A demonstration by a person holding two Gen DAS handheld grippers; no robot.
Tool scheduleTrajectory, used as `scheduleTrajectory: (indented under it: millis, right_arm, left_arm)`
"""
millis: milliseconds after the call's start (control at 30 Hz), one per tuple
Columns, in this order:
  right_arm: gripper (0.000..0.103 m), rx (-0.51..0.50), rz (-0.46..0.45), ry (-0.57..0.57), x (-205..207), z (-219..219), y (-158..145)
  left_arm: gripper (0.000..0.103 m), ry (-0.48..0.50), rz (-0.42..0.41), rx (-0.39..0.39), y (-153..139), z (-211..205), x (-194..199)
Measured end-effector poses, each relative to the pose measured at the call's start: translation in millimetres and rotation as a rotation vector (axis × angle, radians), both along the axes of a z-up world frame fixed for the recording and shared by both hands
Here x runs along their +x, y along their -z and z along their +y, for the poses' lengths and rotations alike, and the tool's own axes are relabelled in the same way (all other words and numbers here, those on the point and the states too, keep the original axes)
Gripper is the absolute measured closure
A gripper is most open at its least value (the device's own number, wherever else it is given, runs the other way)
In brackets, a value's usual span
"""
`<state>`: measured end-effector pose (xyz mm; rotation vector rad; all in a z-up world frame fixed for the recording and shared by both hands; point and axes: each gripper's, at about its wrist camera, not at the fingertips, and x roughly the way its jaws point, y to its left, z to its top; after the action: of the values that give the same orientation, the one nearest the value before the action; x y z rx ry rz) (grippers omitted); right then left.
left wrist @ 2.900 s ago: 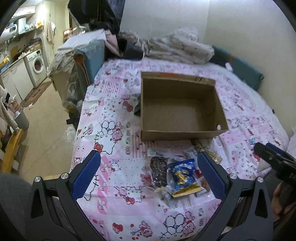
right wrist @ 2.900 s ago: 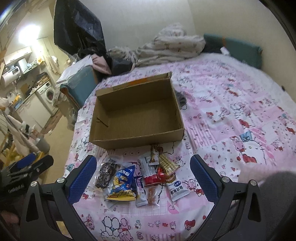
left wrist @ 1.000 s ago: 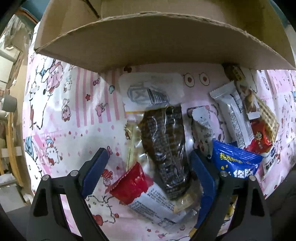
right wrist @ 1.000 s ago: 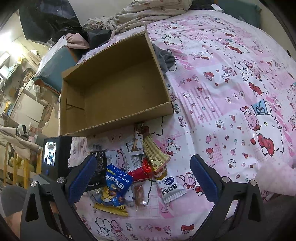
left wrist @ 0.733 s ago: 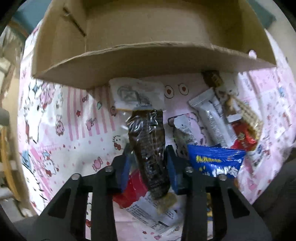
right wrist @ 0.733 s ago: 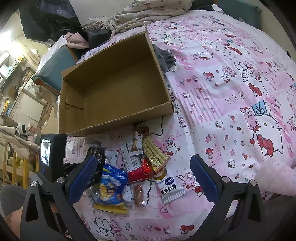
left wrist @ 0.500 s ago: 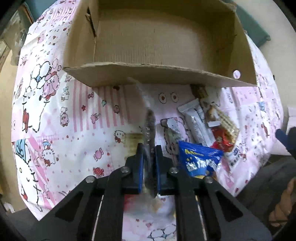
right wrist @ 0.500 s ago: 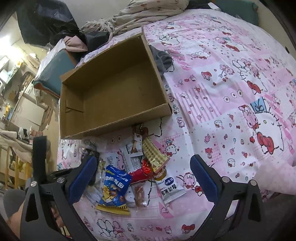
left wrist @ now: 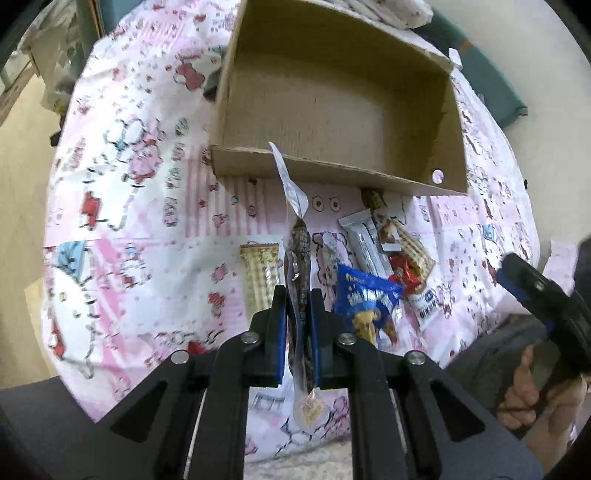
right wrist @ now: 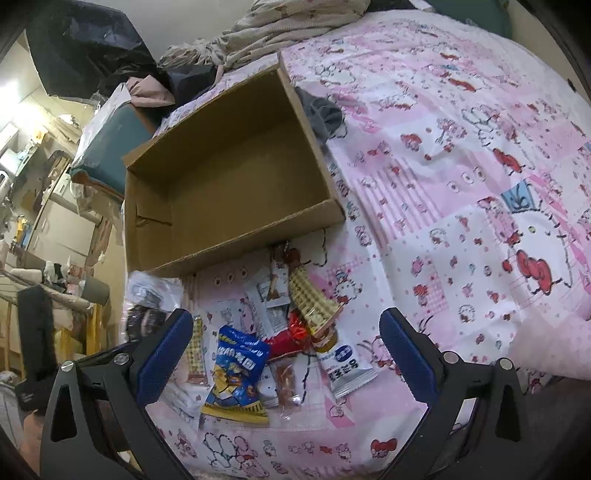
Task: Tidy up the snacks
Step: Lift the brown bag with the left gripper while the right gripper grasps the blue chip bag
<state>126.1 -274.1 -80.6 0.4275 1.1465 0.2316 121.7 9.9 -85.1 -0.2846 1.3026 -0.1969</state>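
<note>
My left gripper [left wrist: 298, 295] is shut on a dark snack packet [left wrist: 300, 254] with a clear wrapper and holds it edge-on above the bed, in front of the empty cardboard box [left wrist: 332, 99]. The packet also shows at the left of the right wrist view [right wrist: 146, 306]. My right gripper [right wrist: 286, 350] is open and empty above the snack pile. In the pile lie a blue chip bag [right wrist: 236, 373], a red packet [right wrist: 286, 338], a wafer stick [right wrist: 310, 299] and a white sachet [right wrist: 343, 363]. The box [right wrist: 229, 173] stands just beyond them.
The pink Hello Kitty bedsheet [right wrist: 461, 166] covers the bed. A grey cloth [right wrist: 321, 110] lies at the box's right side. Crumpled bedding [right wrist: 280, 29] and a teal cushion [right wrist: 110, 147] lie beyond the box. The bed's left edge drops to the floor [left wrist: 18, 147].
My left gripper closed on the dark snack packet and lifted it off the bed, pulling back and up. The right gripper stayed open and shifted only slightly.
</note>
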Motion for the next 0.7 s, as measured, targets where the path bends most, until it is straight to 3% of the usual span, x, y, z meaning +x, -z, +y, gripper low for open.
scheduleTrajectory:
  millis: [133,200,300,500,600,667,700]
  right_arm:
    - [0.001,0.108,0.133,-0.059,-4.3,15.2,22.5]
    - [0.005,0.115,0.199,-0.091,-8.5,31.7,37.4]
    - [0.011,0.075,0.265,-0.108,-9.4,59.8,56.8]
    - [0.027,-0.084,0.267,-0.146,3.4,102.5,72.8]
    - [0.046,-0.159,0.270,-0.174,6.0,116.3,81.6]
    - [0.068,-0.188,0.247,-0.195,4.5,120.8,82.1]
    - [0.072,-0.198,0.219,-0.213,2.4,122.8,78.6]
  left_arm:
    - [0.095,-0.021,-0.021,0.022,-15.0,14.7,-14.7]
    - [0.095,-0.035,-0.038,0.048,-16.5,17.6,-21.5]
    - [0.095,-0.040,-0.056,0.062,-14.2,11.3,-28.3]
    - [0.095,-0.055,-0.059,0.082,-10.5,11.9,-28.8]
    - [0.095,-0.060,-0.073,0.087,-13.3,13.1,-29.6]
    - [0.095,-0.065,-0.080,0.078,-15.8,15.2,-30.4]
    - [0.095,-0.069,-0.086,0.074,-17.7,16.4,-31.0]
